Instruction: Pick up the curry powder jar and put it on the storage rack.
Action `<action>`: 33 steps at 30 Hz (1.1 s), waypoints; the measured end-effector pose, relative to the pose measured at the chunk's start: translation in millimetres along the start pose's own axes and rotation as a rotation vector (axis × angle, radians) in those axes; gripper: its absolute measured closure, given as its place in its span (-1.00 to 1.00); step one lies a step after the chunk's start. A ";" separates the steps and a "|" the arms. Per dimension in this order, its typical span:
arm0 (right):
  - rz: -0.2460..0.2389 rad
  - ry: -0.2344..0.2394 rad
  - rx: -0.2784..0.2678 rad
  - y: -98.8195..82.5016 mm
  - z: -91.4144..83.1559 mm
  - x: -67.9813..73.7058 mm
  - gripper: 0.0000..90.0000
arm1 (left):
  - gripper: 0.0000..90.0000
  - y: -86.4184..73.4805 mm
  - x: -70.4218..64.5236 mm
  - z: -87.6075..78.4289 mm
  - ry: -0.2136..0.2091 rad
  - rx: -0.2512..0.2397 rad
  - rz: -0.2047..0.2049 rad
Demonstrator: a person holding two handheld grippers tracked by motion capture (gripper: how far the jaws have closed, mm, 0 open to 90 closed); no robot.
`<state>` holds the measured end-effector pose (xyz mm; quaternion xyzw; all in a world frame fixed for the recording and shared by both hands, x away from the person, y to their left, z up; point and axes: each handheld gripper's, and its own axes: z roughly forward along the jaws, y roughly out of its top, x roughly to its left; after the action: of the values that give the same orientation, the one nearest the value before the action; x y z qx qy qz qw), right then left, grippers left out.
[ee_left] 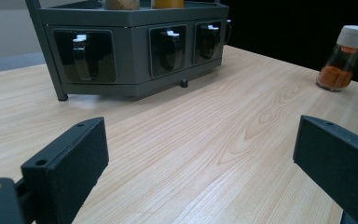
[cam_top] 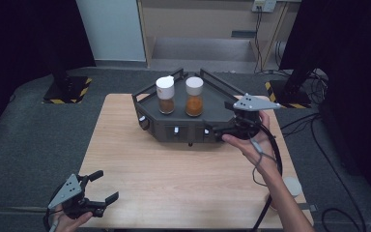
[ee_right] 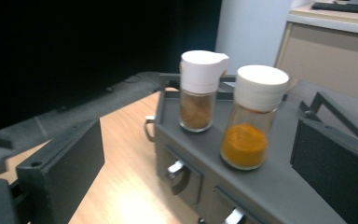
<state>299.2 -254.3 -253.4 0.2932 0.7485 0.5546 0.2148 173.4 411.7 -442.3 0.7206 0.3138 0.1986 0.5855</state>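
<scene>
On the wooden table (cam_top: 174, 164), seen from the high view, we find a dark grey rack (cam_top: 188, 123) with two spice jars on its top shelf: a brown-filled jar (cam_top: 165, 95) on the left and an orange-filled jar (cam_top: 194, 96) just beside it. Our right gripper (cam_top: 222, 130) sits at the rack's front right corner, jaws spread, holding nothing. Our left gripper (cam_top: 99, 188) rests near the table's near left edge, well apart from the rack, jaws wide and empty.

From the left gripper view we look between its parted jaws across bare wood to the rack's row of small drawers (ee_left: 168, 49). A third jar (ee_left: 347, 58) of orange powder stands alone near the far table edge.

Through the right gripper view, both jars stand upright on the shelf, white caps on, between the parted jaws but farther off, untouched.
</scene>
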 end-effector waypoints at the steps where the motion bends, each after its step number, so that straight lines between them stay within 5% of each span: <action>1: 0.002 0.007 -0.004 -2.4 -3.9 0.5 -0.93 | -0.96 0.2 0.0 0.2 0.000 0.002 0.001; 16: -0.015 0.059 -0.089 -44.5 -53.5 6.1 -0.87 | -0.96 0.0 -0.5 0.5 0.002 0.001 -0.001; 33: -0.007 0.017 -0.112 -75.9 -100.1 10.2 -0.87 | -0.96 0.1 -1.0 0.7 0.006 0.001 -0.001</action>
<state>211.7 -334.1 -296.6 0.2733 0.7192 0.5973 0.2265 173.1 410.5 -442.2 0.7201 0.3160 0.2005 0.5843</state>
